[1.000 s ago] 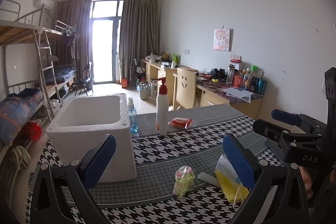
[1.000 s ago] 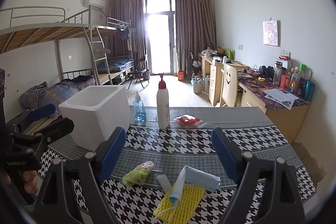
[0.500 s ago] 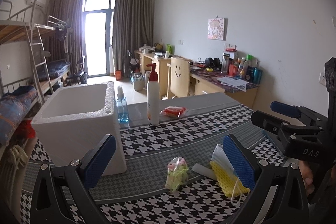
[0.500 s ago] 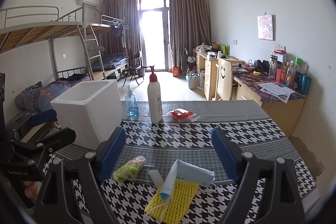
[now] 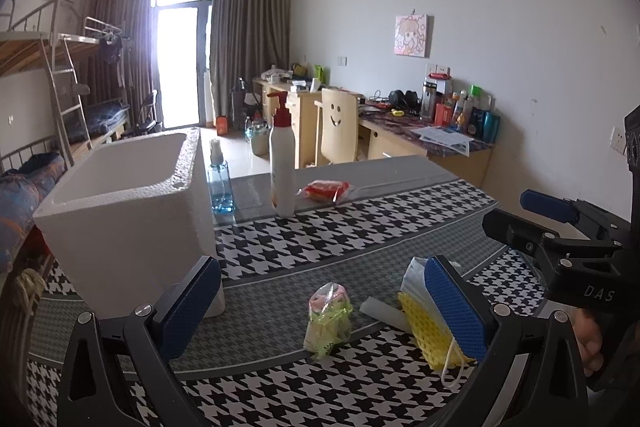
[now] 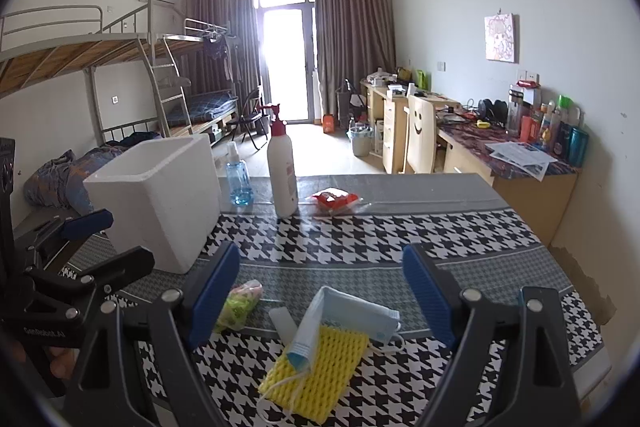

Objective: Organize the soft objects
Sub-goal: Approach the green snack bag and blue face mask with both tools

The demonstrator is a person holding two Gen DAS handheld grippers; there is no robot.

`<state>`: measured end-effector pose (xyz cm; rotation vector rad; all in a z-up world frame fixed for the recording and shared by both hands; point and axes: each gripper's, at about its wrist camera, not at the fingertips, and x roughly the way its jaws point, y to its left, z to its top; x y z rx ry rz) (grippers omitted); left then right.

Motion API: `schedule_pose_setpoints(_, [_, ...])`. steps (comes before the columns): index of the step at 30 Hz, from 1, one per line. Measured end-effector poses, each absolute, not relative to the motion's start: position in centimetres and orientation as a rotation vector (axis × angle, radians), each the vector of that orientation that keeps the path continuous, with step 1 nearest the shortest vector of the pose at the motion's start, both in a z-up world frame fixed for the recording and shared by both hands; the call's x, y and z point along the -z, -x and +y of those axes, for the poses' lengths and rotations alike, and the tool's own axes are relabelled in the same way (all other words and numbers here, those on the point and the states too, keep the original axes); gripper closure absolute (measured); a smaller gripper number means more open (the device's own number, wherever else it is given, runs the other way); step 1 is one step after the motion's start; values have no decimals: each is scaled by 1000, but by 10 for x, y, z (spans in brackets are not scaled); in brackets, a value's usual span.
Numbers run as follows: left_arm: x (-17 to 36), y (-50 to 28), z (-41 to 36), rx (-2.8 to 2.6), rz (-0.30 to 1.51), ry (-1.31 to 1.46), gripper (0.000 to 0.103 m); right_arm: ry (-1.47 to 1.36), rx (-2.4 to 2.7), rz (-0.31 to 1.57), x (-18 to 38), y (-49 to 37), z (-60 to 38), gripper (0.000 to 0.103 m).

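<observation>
On the houndstooth table a blue face mask lies over a yellow foam net. Left of them are a small white tube and a clear bag of green and pink bits. My right gripper hangs open above the mask, touching nothing. The left wrist view shows that bag, the yellow net and the mask low between my left gripper's fingers. My left gripper is open and holds nothing. A white foam box stands at the left, open at the top.
At the far side stand a white pump bottle, a blue spray bottle and a red packet. Beyond the table are a chair, a cluttered desk and bunk beds. The other gripper shows at the right.
Both grippers have sunk a little toward the table, so the soft things look nearer. The left view has swung slightly. The jaws stand as wide as before.
</observation>
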<state>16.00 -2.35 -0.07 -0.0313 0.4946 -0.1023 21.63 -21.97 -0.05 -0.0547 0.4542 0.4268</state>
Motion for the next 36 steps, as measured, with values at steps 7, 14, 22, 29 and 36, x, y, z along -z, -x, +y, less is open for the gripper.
schedule_pose_setpoints(7, [9, -166, -30, 119, 523, 21, 1, 58, -425, 489, 10, -223, -223, 16])
schedule_pose_setpoints(14, [21, -175, -30, 115, 559, 29, 1, 56, -428, 514, 17, -227, -226, 16])
schedule_pose_setpoints(22, [34, -183, -33, 112, 599, 27, 1, 65, -432, 558, 27, -232, -226, 16])
schedule_pose_setpoints(29, [42, -190, -34, 112, 624, 31, 1, 66, -434, 584, 34, -236, -227, 16])
schedule_pose_setpoints(36, [52, -198, -35, 117, 663, 30, 6, 51, -438, 616, 42, -244, -230, 16])
